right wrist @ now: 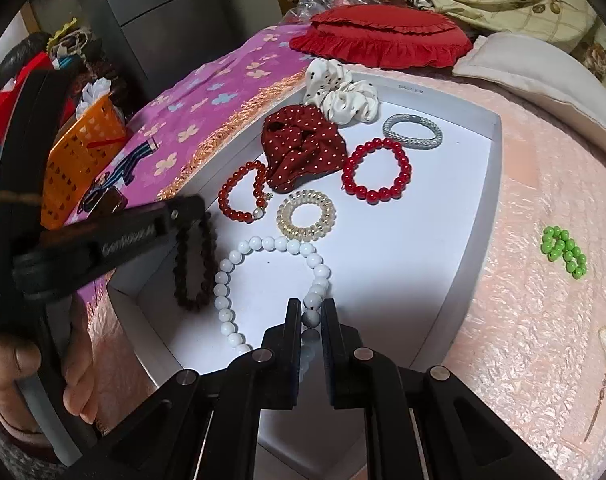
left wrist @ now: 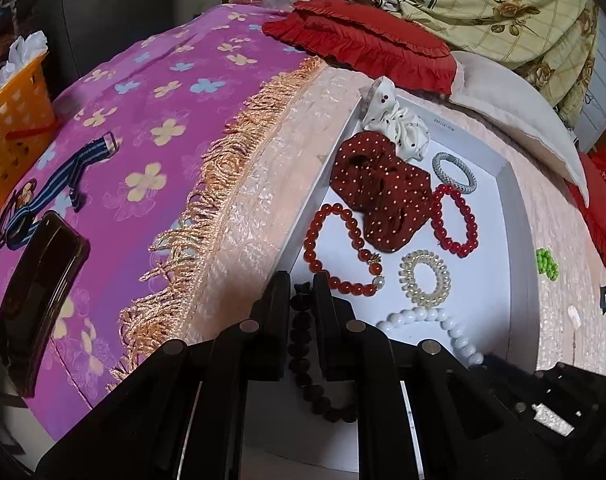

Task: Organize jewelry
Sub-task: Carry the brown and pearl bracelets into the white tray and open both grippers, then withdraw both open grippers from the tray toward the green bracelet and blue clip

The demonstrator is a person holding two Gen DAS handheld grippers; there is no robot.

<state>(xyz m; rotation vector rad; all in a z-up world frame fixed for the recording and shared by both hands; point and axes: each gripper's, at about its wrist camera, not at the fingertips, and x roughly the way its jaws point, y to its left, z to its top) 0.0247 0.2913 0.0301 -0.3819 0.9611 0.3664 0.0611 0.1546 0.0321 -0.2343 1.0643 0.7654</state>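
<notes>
A white shallow box on the bed holds jewelry. My left gripper is shut on a dark brown bead bracelet, which hangs into the box's near left corner; it also shows in the right wrist view. My right gripper is shut on a white bead necklace lying in the box. Further in lie an amber-red bead bracelet, a clear spiral hair tie, a red bead bracelet, a silver bangle, a maroon dotted scrunchie and a white dotted scrunchie. A green bead bracelet lies outside on the pink cover.
A purple flowered cloth with a fringe lies left of the box, bearing a dark case and a striped strap. An orange basket stands beyond. A red frilled cushion and white pillow lie behind the box.
</notes>
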